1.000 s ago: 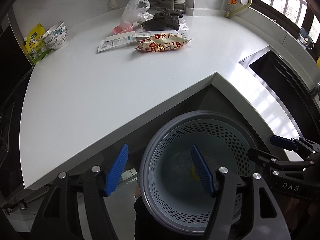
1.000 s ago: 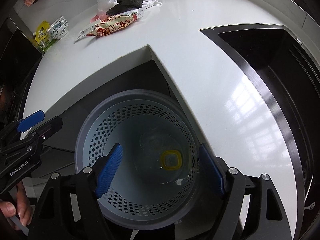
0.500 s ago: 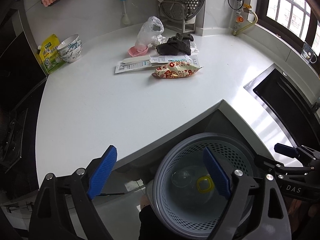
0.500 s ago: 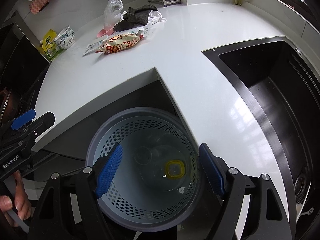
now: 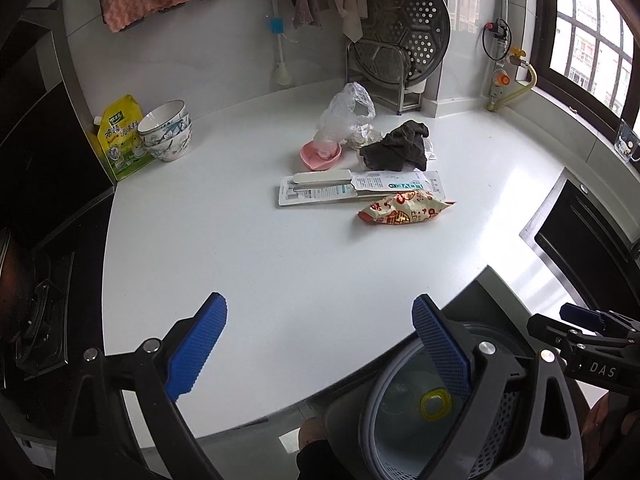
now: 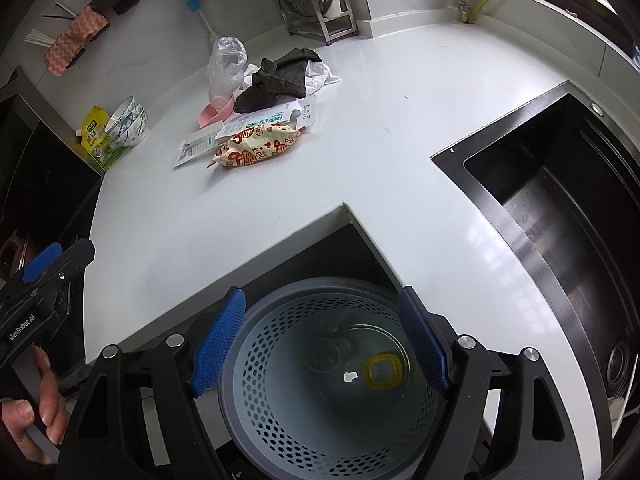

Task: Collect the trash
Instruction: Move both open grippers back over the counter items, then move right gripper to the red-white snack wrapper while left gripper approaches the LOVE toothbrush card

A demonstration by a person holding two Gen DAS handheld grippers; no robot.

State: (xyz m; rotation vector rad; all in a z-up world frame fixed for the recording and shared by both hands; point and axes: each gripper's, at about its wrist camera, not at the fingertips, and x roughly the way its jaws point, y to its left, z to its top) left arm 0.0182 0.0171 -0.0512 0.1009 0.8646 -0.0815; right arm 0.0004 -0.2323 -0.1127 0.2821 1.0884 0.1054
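Observation:
A grey perforated bin [image 6: 256,412] stands on the floor in the counter's inner corner, with clear plastic and a yellow-rimmed lid [image 6: 382,372] at its bottom. My right gripper [image 6: 320,344] hangs open above it, nothing between its fingers. My left gripper [image 5: 320,344] hovers over the counter's front edge, its jaws still opening and nothing between them; the bin [image 5: 376,408] shows under its right finger. Far back on the white counter [image 5: 240,260] lie a red-patterned snack bag [image 5: 404,210], a flat white package [image 5: 352,190], a clear plastic bag [image 5: 346,114] and a dark cloth [image 5: 396,148].
A pink dish [image 5: 320,156] sits under the plastic bag. Stacked bowls [image 5: 166,132] and a yellow pouch [image 5: 118,136] stand at the back left. A black sink [image 6: 560,220] is sunk in the counter on the right. A dish rack [image 5: 400,52] is at the back wall.
Both grippers have risen away from the bin, which now sits lower in both views. The left one tilted up toward the counter and its jaws spread wider. The right jaws kept their width.

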